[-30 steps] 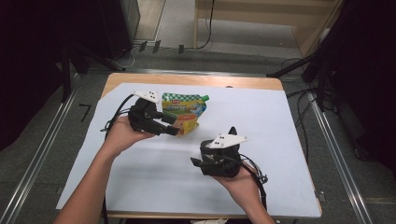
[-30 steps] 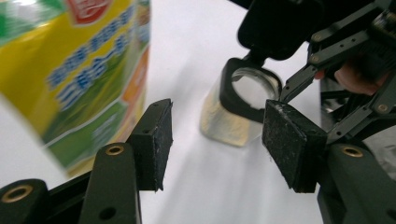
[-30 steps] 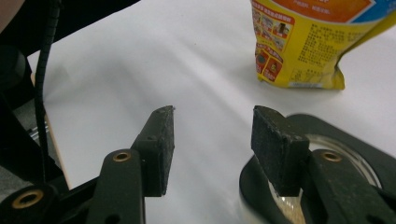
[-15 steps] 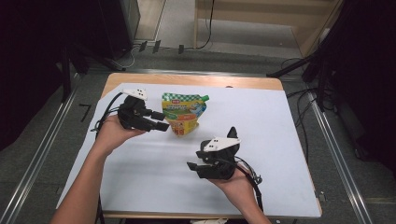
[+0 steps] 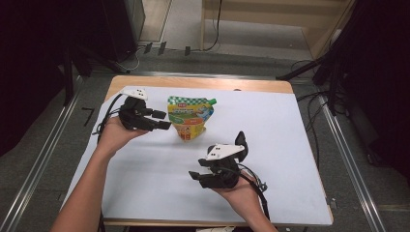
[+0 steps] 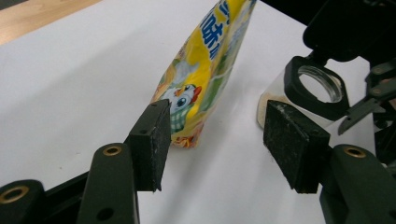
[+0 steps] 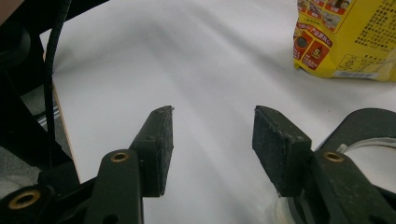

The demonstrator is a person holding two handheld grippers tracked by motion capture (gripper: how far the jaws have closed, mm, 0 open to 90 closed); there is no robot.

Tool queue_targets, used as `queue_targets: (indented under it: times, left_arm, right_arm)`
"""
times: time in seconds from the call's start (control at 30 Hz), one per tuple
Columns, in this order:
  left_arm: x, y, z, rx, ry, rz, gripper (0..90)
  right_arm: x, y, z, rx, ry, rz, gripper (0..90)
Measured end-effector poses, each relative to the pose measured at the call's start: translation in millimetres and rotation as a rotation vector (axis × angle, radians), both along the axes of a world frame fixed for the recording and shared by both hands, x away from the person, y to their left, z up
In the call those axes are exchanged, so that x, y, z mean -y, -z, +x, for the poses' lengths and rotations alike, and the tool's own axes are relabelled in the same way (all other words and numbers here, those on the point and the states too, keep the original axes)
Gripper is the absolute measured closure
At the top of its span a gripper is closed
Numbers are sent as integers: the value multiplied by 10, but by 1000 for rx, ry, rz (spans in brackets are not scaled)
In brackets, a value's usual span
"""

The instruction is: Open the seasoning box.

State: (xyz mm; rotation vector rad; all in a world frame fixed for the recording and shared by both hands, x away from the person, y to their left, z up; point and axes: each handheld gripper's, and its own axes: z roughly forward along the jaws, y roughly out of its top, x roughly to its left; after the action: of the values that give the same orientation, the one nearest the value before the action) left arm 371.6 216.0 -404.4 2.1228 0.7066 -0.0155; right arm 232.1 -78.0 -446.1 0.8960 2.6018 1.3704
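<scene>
— What sort of room is this?

— A recording lab or studio, I'd say. The table (image 5: 290, 125) is a wooden top under a plain white sheet, not household furniture.

— And around the table?

— Black drapes (image 5: 34, 58) hang left and right of it, metal rails (image 5: 38, 159) run along both sides, and loose cables (image 5: 212, 29) trail over the grey floor beyond its far edge.
</scene>
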Motion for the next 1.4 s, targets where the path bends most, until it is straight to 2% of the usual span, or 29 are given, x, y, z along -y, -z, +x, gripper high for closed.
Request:
queue_targets:
  times: [0.1, 0.2, 0.33, 0.4, 0.5, 0.6, 0.8, 0.9, 1.0, 1.17, 1.4]
  left_arm:
    - [65, 40, 38, -1, 8, 3, 427]
    - [156, 41, 79, 10, 18, 48, 429]
    - [256, 18, 117, 33, 23, 33, 435]
    - [285, 36, 134, 30, 22, 22, 446]
    - [306, 60, 154, 36, 24, 29, 461]
    - [330, 68, 174, 34, 17, 11, 482]
    - [446, 70, 187, 34, 33, 27, 519]
    - [484, 96, 195, 26, 28, 33, 570]
    - [488, 119, 202, 4, 20, 6, 637]
    - [489, 144, 198, 0, 20, -10, 754]
    - [473, 118, 167, 26, 7, -13, 842]
  right_arm:
    - [-8, 2, 3, -1, 0, 1, 501]
    - [-19, 9, 5, 1, -3, 2, 502]
    - [-27, 12, -1, 1, -1, 1, 503]
    - [-29, 15, -4, 0, 2, 2, 504]
    - [-28, 13, -11, 1, 9, 4, 506]
    - [-25, 7, -13, 3, 16, 9, 506]
    - [-31, 1, -14, 5, 27, 12, 506]
    - [-36, 0, -9, 6, 30, 9, 506]
    - [-49, 2, 0, 10, 33, 11, 506]
    - [-87, -1, 37, 10, 40, 11, 506]
    - [-154, -61, 115, 13, 52, 22, 518]
